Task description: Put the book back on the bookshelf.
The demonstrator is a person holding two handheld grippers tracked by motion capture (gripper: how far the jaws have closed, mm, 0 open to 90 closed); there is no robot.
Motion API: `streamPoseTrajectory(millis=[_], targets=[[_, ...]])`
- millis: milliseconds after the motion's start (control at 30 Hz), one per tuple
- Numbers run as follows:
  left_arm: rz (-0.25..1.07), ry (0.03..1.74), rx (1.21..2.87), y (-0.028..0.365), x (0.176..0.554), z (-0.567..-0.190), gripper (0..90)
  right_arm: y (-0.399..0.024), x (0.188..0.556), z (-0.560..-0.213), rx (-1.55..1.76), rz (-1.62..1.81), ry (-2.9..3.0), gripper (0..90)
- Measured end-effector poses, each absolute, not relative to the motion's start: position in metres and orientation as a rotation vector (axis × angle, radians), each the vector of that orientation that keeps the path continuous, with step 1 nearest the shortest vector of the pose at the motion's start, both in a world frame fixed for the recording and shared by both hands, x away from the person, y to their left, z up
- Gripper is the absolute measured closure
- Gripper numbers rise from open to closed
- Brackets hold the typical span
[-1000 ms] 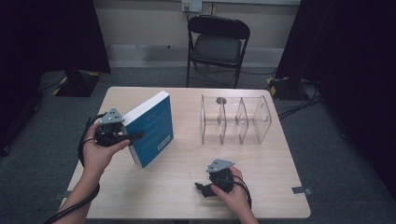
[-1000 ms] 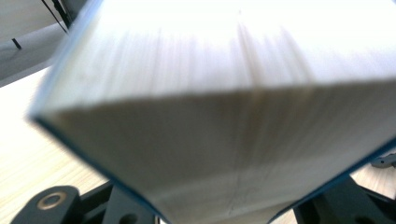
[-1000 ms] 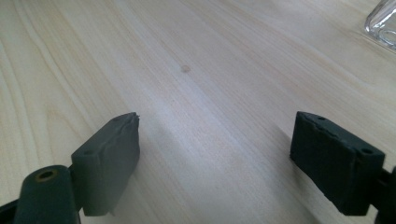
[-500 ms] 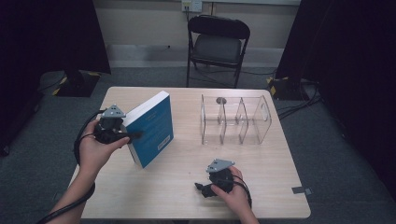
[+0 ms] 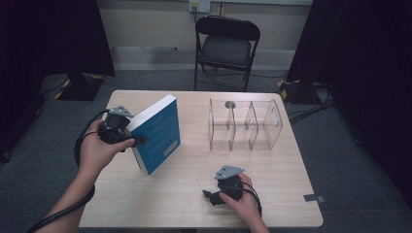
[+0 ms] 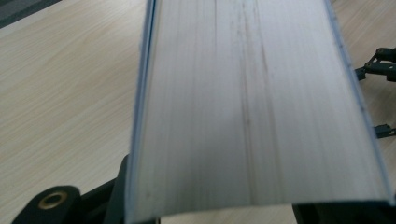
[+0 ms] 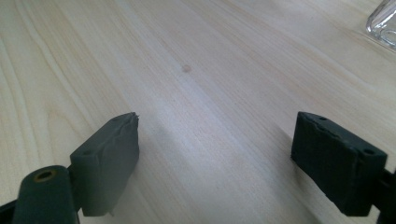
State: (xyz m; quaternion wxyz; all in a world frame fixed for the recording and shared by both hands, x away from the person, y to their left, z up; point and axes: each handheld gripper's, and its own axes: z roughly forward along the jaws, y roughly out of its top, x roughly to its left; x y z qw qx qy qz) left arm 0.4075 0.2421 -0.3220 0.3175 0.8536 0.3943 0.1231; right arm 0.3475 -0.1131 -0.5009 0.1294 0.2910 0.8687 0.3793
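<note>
L gripper (image 5: 138, 141): jaws clamped on the blue book (image 5: 158, 133), one jaw per cover, gripping at the book's left end. In the left gripper view the page block (image 6: 252, 102) runs straight up from between the jaws, blue cover edges on both sides, bench (image 6: 60, 79) behind it.

Book position: left half of the bench (image 5: 184, 204), tilted, blue cover facing the camera and the white page edge up and to the left. Lower corner sits at or just above the bench surface; contact can't be confirmed from the high view.

R gripper (image 5: 208, 196): near the front edge of the bench, right of centre, resting in the person's right hand (image 5: 243, 199). Jaws spread wide, nothing between the pads (image 7: 107, 158). Right gripper view shows bare wood between the jaws and a clear corner of the acrylic rack (image 7: 384, 23) at top right.

Acrylic rack (image 5: 243, 125): clear, w/ upright dividers, on the right half of the bench, well apart from the book. Small round dark item (image 5: 230, 104) at its rear edge; type can't be determined.

Black folding chair (image 5: 226, 46) behind the bench.
</note>
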Motion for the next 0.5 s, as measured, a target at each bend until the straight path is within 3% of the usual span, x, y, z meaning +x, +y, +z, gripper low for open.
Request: streamPoseTrajectory(millis=[500], targets=[[0.299, 1.040, 2.280, 0.2390, 0.4120, -0.3139, 57.3, -0.1131, 0.3479, -0.5010, 0.839, 1.105, 2.527, 14.3]])
